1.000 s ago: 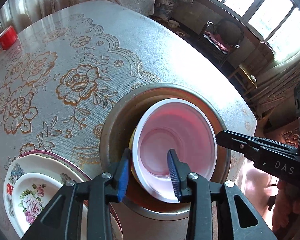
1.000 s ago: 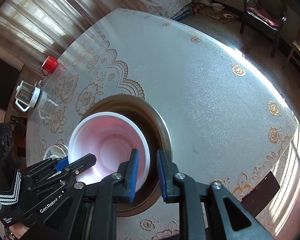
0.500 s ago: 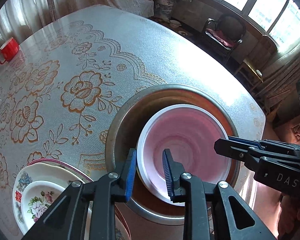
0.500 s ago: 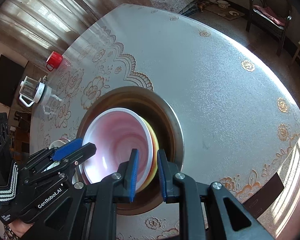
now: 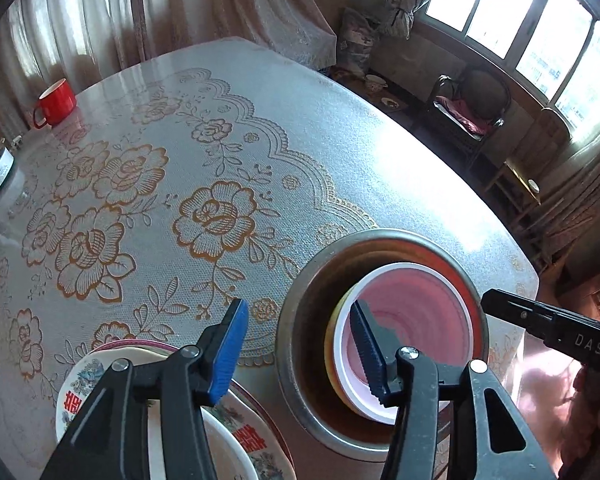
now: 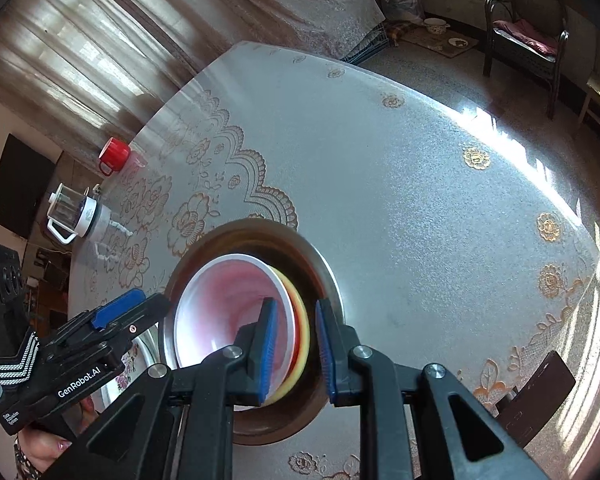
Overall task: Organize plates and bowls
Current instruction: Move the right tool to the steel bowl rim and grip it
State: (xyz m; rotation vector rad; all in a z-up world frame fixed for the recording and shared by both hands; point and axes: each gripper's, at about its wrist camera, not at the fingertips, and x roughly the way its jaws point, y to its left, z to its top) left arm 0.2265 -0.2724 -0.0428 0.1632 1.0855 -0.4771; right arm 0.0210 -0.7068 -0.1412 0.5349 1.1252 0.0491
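My left gripper (image 5: 296, 344) stands open; its jaws have just been opening, with the steel rim between them but neither pad pressing on anything. One finger hangs inside the pink bowl (image 5: 412, 320), the other outside, over the cloth. Under that outer finger, at the near edge of the table (image 5: 340, 128), lies a stack of flowered plates (image 5: 260, 440), just beside the steel basin (image 5: 300, 360).

My right gripper (image 6: 296, 344) is nearly closed around the near rims of the nested bowls: one pad sits inside the pink bowl (image 6: 228, 304), the other outside the yellow bowl (image 6: 302, 328). I think the pads press on those rims, though the blur there keeps me from being sure. Both bowls sit inside the basin (image 6: 328, 276), pink within yellow, the yellow one showing only as a thin band.

The basin stands near the table's near edge. Beyond it the flowered cloth runs bare to the far left corner, where a red mug (image 5: 56, 102) and a small blender (image 6: 74, 216) stand well apart from the dishes.
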